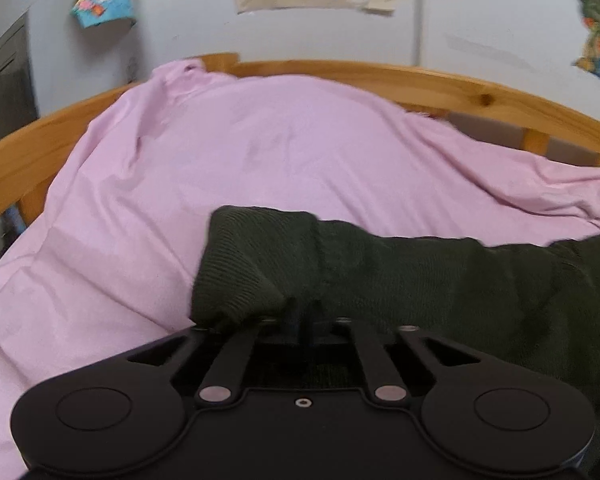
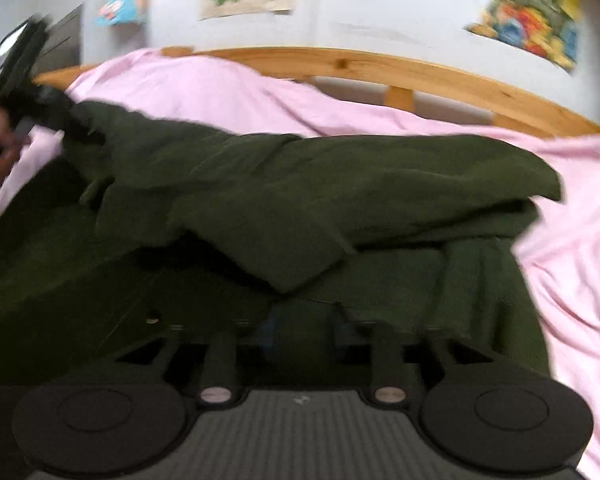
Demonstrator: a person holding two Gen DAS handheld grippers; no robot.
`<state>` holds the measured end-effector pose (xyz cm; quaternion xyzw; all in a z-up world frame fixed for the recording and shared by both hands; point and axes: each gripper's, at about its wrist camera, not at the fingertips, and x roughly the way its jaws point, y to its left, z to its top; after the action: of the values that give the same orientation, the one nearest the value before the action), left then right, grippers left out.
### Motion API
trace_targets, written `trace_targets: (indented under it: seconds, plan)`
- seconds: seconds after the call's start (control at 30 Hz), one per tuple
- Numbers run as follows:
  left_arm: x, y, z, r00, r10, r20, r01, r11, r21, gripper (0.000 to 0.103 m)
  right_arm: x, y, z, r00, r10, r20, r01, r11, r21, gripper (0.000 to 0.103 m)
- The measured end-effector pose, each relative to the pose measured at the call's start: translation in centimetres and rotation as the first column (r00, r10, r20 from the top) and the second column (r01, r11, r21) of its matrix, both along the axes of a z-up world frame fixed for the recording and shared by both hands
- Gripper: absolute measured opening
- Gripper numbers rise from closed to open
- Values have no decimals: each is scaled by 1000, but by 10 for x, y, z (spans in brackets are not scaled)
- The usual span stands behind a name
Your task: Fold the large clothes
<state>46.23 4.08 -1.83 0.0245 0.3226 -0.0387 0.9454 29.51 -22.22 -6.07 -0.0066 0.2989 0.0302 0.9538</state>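
Note:
A dark green knitted sweater (image 2: pixel 340 184) lies bunched across the pink sheet, one flap folded over its middle. In the left wrist view its ribbed sleeve cuff (image 1: pixel 248 264) drapes over my left gripper (image 1: pixel 304 318) and gathers right at the fingers. The fingertips are buried in the knit, so its state is hidden. From the right wrist view, the left gripper (image 2: pixel 60 120) sits at the far left in a person's hand (image 2: pixel 0 140), and the sleeve runs up to it. My right gripper (image 2: pixel 300 320) is at the sweater's near edge, jaws apart, with cloth hanging over the tips.
The pink sheet (image 1: pixel 260 152) covers the bed and is wrinkled toward the right (image 2: pixel 572 240). A wooden bed rail (image 1: pixel 420 80) runs along the far side, against a pale wall with colourful posters (image 2: pixel 532 8). A dark cabinet (image 1: pixel 4 88) stands at the far left.

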Motion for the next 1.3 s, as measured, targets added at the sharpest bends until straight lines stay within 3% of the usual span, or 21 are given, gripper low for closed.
trace_targets:
  seconds: [0.07, 0.13, 0.2, 0.37, 0.47, 0.5, 0.53, 0.57, 0.6, 0.63, 0.73, 0.8, 0.9, 0.97, 1.07, 1.1, 1.17, 1.23, 1.3]
  plan:
    - [-12, -7, 4, 999, -36, 34, 35, 999, 9, 51, -5, -22, 12, 999, -48, 26, 47, 998, 52, 58]
    - [-21, -14, 7, 995, -67, 67, 66, 998, 14, 66, -8, -45, 27, 989, -105, 105, 93, 990, 110, 72]
    - [-28, -22, 11, 988, -106, 112, 104, 994, 20, 69, -5, -69, 39, 971, -161, 175, 128, 975, 183, 83]
    - [-11, -34, 17, 984, -129, 125, 127, 992, 29, 71, 41, -129, 52, 936, -323, 140, 253, 893, 371, 82]
    - [3, -27, 13, 992, -69, 108, 68, 998, 11, 71, 71, -152, 42, 909, -411, 65, 331, 809, 485, 70]
    - [7, -22, 11, 995, -44, 94, 44, 999, 3, 71, 78, -157, 38, 899, -436, 30, 358, 773, 523, 58]
    - [12, -15, 9, 996, -34, 80, 35, 999, -18, 69, 85, -159, 33, 891, -454, -8, 383, 741, 551, 35]
    - [13, -9, 7, 997, -30, 75, 33, 999, -40, 68, 88, -160, 29, 883, -469, -34, 405, 720, 564, 23]
    - [12, -5, 7, 996, -31, 79, 36, 998, -57, 68, 85, -160, 26, 879, -476, -39, 411, 712, 569, 18]
    - [12, -2, 6, 996, -37, 82, 42, 997, -65, 68, 80, -156, 25, 876, -481, -18, 410, 726, 553, 15]
    - [8, -3, 2, 995, -56, 77, 59, 997, -39, 68, 62, -136, 27, 883, -467, 52, 405, 812, 421, 12]
    - [6, -3, -3, 995, -67, 74, 68, 998, -4, 65, 47, -130, 16, 885, -465, 35, 417, 823, 385, 12]
    - [6, 1, -9, 995, -61, 74, 61, 998, 4, 60, 38, -142, -19, 875, -478, -76, 457, 764, 456, 12]
    - [7, 1, -10, 995, -71, 71, 69, 997, 22, 60, 34, -151, -28, 872, -482, -87, 449, 714, 537, 12]
    - [2, -8, -5, 994, -76, 84, 71, 996, 61, 63, 29, -154, -10, 870, -490, -54, 434, 709, 556, 15]
    - [0, -11, -2, 993, -77, 92, 72, 996, 58, 66, 27, -152, 0, 868, -495, -30, 434, 728, 530, 19]
    - [-5, -17, 3, 988, -97, 116, 94, 995, 26, 76, 24, -138, 26, 855, -512, 77, 445, 802, 399, 33]
    - [-5, -25, 8, 984, -116, 138, 116, 993, 9, 79, 29, -125, 48, 846, -494, 202, 441, 860, 256, 55]
    - [6, -36, 10, 984, -119, 133, 119, 993, 7, 80, 53, -115, 64, 862, -419, 285, 401, 908, 122, 63]
